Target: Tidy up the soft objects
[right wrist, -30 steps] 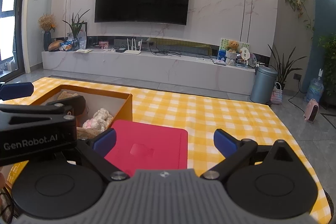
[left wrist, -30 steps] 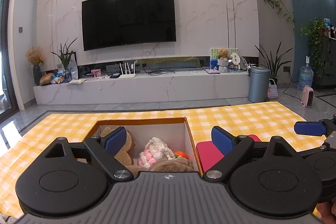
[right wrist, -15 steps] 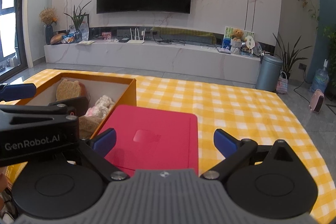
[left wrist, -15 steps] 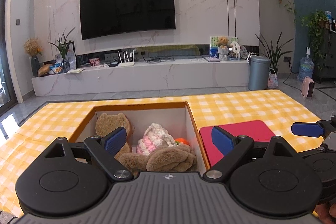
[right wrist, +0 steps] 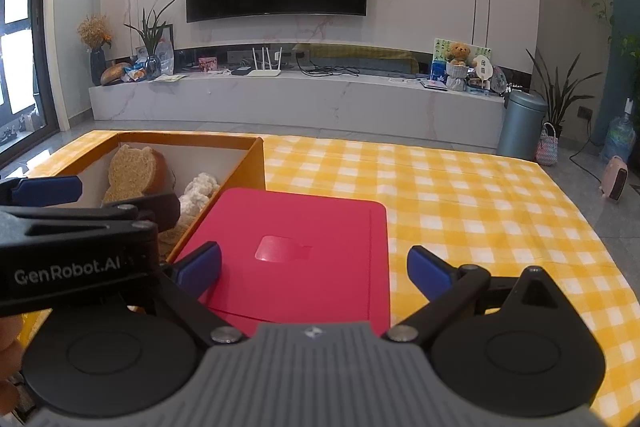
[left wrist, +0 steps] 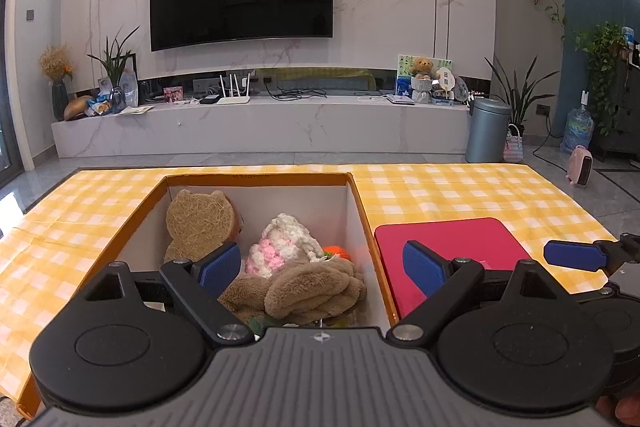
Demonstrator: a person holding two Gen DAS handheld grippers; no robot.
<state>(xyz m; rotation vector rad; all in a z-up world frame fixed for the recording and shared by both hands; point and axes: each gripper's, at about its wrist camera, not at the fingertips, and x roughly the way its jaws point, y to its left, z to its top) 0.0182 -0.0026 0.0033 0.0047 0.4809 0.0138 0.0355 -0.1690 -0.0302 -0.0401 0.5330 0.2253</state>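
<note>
An open orange box [left wrist: 362, 211] with white inner walls holds soft toys: a tan bear-shaped pad [left wrist: 198, 219], a pink-and-white knitted toy [left wrist: 280, 247], a brown plush [left wrist: 304, 289] and a bit of something orange [left wrist: 334, 251]. My left gripper [left wrist: 320, 269] hovers open over the box's near end, holding nothing. Beside the box lies its red lid [right wrist: 304, 255], flat on the yellow checked cloth [right wrist: 460, 203]. Above the lid's near edge my right gripper [right wrist: 314, 271] stands open and empty. The box [right wrist: 250, 163] and the left gripper [right wrist: 72, 227] also show in the right wrist view.
The table's far edge faces a grey tiled floor and a long marble TV bench [left wrist: 260, 123]. A grey bin [left wrist: 486, 135] and a pink heater [left wrist: 580, 167] stand on the floor to the right. Bare checked cloth stretches right of the lid.
Both views have tilted down and risen a little, so more of the box's inside and of the red lid shows. Both grippers stayed open.
</note>
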